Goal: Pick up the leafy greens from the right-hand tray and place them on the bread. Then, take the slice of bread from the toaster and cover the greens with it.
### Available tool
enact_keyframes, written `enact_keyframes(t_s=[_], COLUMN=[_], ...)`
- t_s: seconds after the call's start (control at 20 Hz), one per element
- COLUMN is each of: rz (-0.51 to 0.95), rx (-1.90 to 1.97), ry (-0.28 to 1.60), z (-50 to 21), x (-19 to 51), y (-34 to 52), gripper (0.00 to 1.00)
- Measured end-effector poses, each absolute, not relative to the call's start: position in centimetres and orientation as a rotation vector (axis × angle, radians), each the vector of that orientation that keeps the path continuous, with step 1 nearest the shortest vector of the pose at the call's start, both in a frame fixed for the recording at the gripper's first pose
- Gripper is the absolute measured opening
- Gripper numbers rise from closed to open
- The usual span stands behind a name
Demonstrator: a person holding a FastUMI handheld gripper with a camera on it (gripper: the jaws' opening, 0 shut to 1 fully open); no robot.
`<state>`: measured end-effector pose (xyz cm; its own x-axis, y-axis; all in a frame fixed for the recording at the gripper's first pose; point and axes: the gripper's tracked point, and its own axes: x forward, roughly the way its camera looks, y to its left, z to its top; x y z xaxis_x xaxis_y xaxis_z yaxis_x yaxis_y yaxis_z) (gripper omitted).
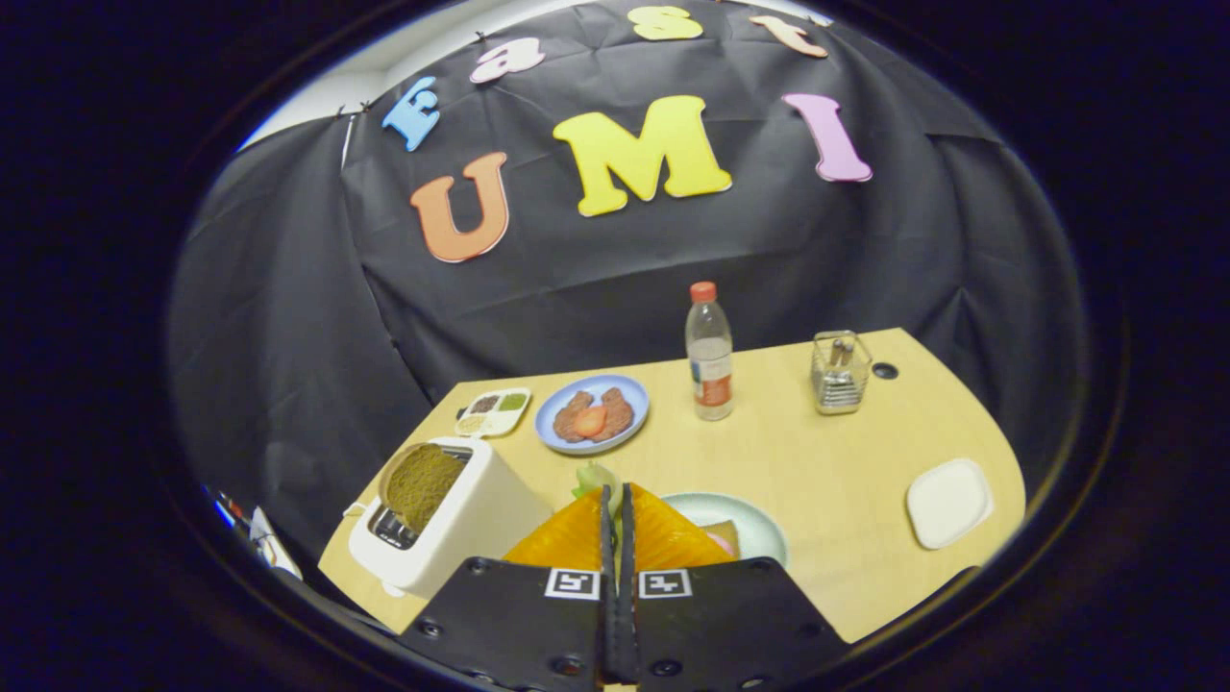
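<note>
My gripper (pixel 616 492) is shut, its two fingers pressed together on the leafy greens (pixel 594 477), whose pale green edge sticks out at the fingertips. It hangs above the wooden table, beside the pale green plate (pixel 764 524). On that plate a piece of bread (pixel 725 531) shows just right of the fingers, mostly hidden behind them. The white toaster (pixel 480 524) stands left of the fingers with a brown slice of bread (pixel 421 486) standing up out of its slot. The white right-hand tray (pixel 948 502) lies far to the right with nothing on it.
Beyond the fingers a blue plate (pixel 591 413) holds meat patties and a tomato slice. A small divided tray (pixel 493 411) sits to its left. A water bottle (pixel 709 356) and a clear holder (pixel 840 373) stand further back. The table's edge curves round at the right.
</note>
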<state>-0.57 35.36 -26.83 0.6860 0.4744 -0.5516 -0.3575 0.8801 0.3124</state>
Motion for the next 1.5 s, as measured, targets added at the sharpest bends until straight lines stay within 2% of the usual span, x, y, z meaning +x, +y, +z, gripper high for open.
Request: enact_keyframes(t_s=[0.3, 0.75, 0.95, 1.1, 1.15, 1.2, 1.3, 1.5], rz=[0.464, 0.294, 0.287, 0.297, 0.304, 0.311, 0.314, 0.306], rx=[0.302, 0.268, 0.205, 0.2, 0.194, 0.179, 0.144, 0.057], ry=[0.767, 0.803, 0.824, 0.783, 0.764, 0.739, 0.681, 0.582], z=[-31.0, -36.9, -38.8, -37.9, -37.3, -36.7, -35.1, -31.9], x=[-1.0, 2.2, 2.2, 2.9, 3.2, 3.5, 4.3, 5.4], y=[38.5, 31.3, 29.1, 27.6, 27.1, 26.4, 24.6, 20.2], gripper=[0.0, 0.01, 0.22, 0.72, 0.78, 0.91, 0.96, 0.96])
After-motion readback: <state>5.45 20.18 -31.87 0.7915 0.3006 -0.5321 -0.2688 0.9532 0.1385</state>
